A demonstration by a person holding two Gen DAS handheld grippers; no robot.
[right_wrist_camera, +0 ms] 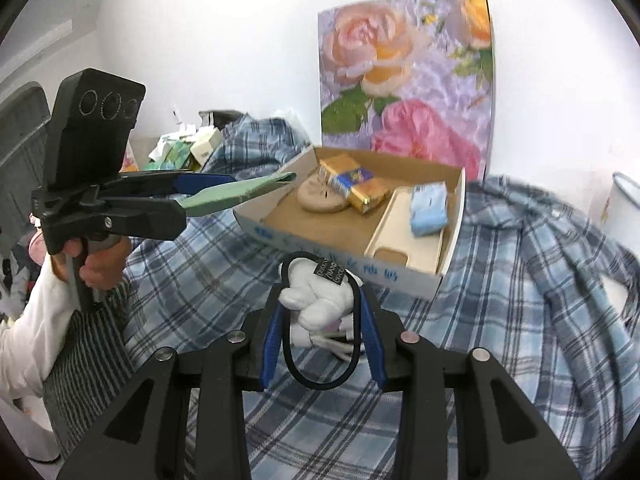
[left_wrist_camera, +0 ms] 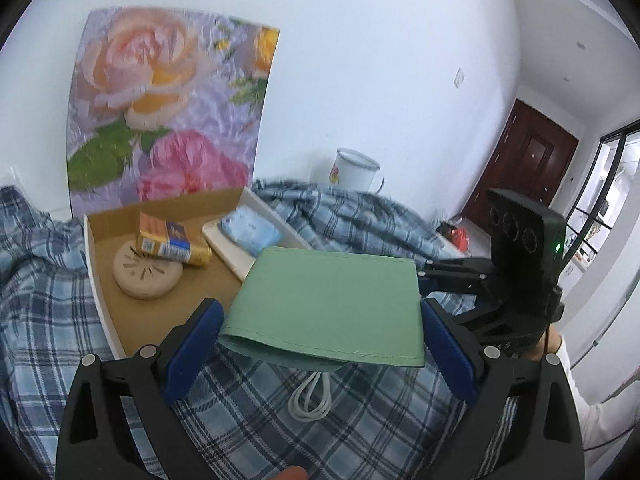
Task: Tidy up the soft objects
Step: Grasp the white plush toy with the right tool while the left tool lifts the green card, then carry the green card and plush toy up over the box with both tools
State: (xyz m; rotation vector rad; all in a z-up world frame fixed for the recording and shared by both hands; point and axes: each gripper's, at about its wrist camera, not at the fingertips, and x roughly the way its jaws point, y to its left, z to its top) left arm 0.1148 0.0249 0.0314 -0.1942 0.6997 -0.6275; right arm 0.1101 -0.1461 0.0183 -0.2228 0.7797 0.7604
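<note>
Green pouch: flat mint-green pouch point(left_wrist_camera: 328, 304), clamped across its width between the blue pads of the left claw point(left_wrist_camera: 322, 332); it hangs clear of the cloth, its open lip toward the camera.
Left claw: jaws wide, because the pouch is wide; pads press both side edges, so it is a hold, not a gap.
White plush: small white soft toy point(right_wrist_camera: 316, 306) with a black elastic loop point(right_wrist_camera: 316, 364) and a dark label, pinched between the pads of the right claw point(right_wrist_camera: 322, 328), jaws narrow.
Cable: a white looped cord point(left_wrist_camera: 310, 400) lies on the plaid cloth point(left_wrist_camera: 280, 420) just under the left claw; not yet picked up.
Box: open cardboard box point(right_wrist_camera: 344, 268) just ahead of both claws, holding a round tan disc point(left_wrist_camera: 146, 274), a gold packet point(left_wrist_camera: 172, 240) and, in its pale inner tray point(left_wrist_camera: 234, 256), a light blue pack point(left_wrist_camera: 250, 230).
Progress: judged partway; three things sit in the box, two more are in the claws, the cord is left.
Left hand pose: gripper tilted gently downward, pouch pointing at the box's near corner; the hand point(right_wrist_camera: 102, 268) wraps the handle.
Right hand pose: pitched more steeply down, aimed at the box's near wall.
</note>
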